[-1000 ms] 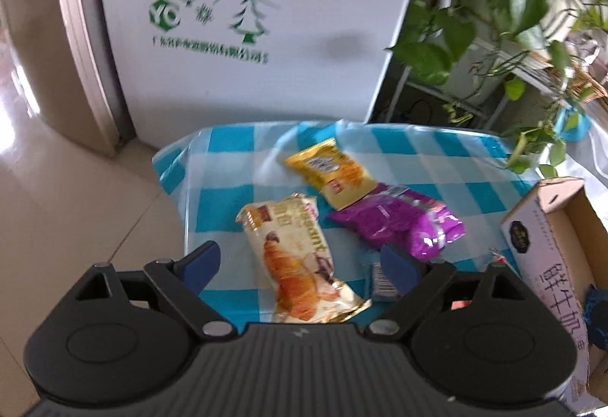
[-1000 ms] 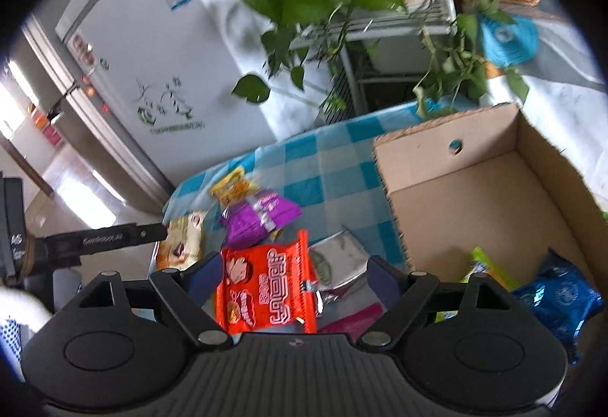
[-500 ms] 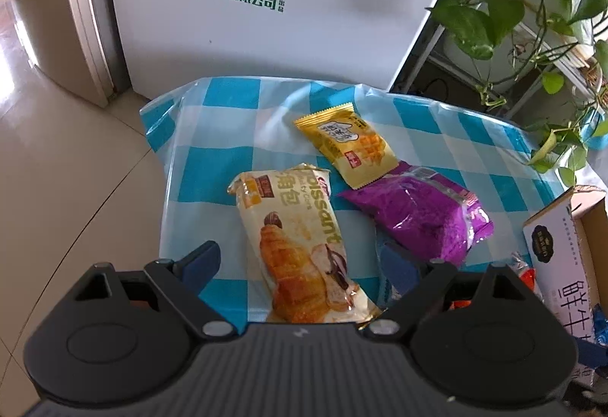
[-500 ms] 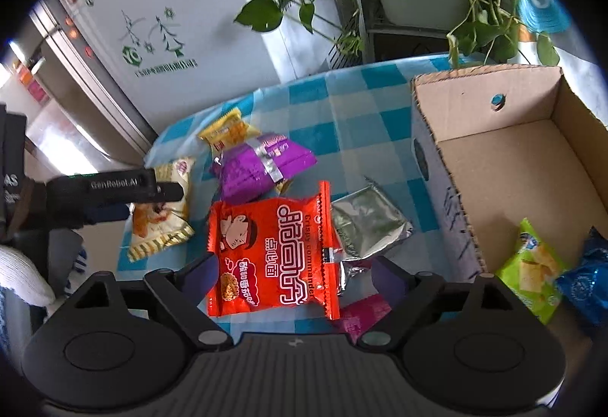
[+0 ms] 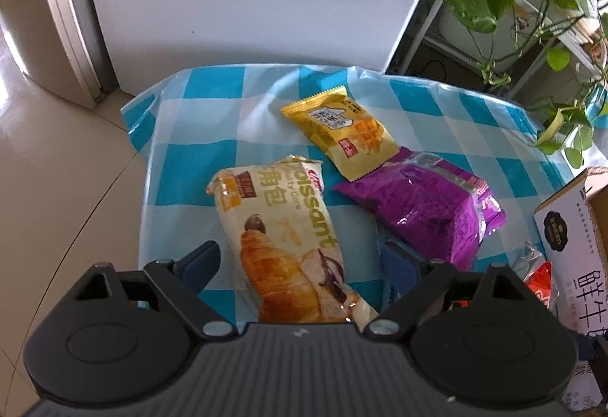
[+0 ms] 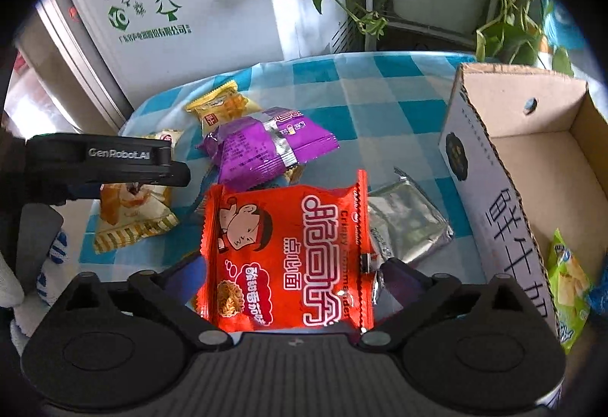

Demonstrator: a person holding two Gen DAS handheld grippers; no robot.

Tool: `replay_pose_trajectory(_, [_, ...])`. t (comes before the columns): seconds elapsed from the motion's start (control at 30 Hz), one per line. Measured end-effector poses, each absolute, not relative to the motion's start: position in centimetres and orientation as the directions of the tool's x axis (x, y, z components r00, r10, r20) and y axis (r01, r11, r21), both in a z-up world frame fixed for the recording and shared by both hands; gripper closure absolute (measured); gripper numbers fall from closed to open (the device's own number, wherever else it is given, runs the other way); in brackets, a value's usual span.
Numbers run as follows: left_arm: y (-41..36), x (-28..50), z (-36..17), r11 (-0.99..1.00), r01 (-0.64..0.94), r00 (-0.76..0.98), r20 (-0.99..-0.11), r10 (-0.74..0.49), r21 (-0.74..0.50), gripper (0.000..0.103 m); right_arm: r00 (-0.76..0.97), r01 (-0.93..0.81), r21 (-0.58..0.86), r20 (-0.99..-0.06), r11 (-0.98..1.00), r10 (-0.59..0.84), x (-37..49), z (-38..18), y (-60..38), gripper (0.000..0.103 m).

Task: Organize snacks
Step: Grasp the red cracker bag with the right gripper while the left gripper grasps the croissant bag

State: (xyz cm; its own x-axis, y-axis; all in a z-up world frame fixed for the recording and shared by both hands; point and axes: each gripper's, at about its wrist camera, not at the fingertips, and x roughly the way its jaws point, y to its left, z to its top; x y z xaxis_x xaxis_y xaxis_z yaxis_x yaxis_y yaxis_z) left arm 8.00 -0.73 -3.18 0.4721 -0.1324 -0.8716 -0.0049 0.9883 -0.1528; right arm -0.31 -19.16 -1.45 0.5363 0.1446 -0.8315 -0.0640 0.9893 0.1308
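1. My left gripper [image 5: 300,261] has its jaws spread wide, with the near end of the croissant packet [image 5: 281,238] lying between them on the checked tablecloth [image 5: 190,158].
2. Beyond it lie a yellow packet [image 5: 338,133] and, overlapping its near right corner, a purple bag [image 5: 421,208].
3. My right gripper [image 6: 292,280] is also spread apart, straddling the red noodle packet [image 6: 288,257]; I cannot tell whether the fingers touch it.
4. A silver pouch [image 6: 406,223] sits just right of the red packet, partly under it.
5. The cardboard box [image 6: 490,189] stands at the right, holding a green packet [image 6: 570,276] and a blue one [image 6: 600,291].
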Motion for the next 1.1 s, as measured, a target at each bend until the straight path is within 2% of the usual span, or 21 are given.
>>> replay_pose_trajectory(0.3, [-1.2, 8.3, -4.1, 0.994, 0.008, 0.471, -0.877, -0.099, -0.108, 0.012, 0.547, -0.089, 0.054, -0.832, 0.995, 0.094, 0.1, -1.8, -18.3, 0.002])
replay_pose_trajectory(0.4, [-1.2, 8.0, -4.0, 0.995, 0.005, 0.481, -0.872, -0.09, -0.1, 0.019, 0.553, -0.086, 0.042, -0.829, 0.995, 0.083, 0.0, -1.7, -18.2, 0.009])
replay_pose_trajectory(0.47, [-1.1, 7.9, -3.8, 0.995, 0.015, 0.487, -0.868, -0.097, -0.103, 0.034, 0.559, -0.083, 0.041, -0.825, 0.996, 0.081, 0.0, -1.5, -18.2, 0.017])
replay_pose_trajectory(0.57, [-0.8, 7.6, -3.4, 0.992, 0.017, 0.496, -0.86, -0.12, -0.129, 0.045, 0.565, -0.081, 0.044, -0.821, 0.996, 0.082, -0.1, -1.4, -18.4, 0.023])
replay_pose_trajectory(0.73, [-0.4, 7.0, -2.9, 0.989, 0.014, 0.512, -0.848, -0.136, -0.15, 0.047, 0.574, -0.08, 0.059, -0.813, 0.995, 0.095, -0.3, -0.9, -18.7, 0.027])
replay_pose_trajectory(1.1, [0.1, 5.4, -1.2, 0.987, 0.03, 0.57, -0.809, -0.145, -0.155, 0.051, 0.59, -0.081, 0.129, -0.793, 0.988, 0.152, -0.8, 0.5, -19.5, 0.027])
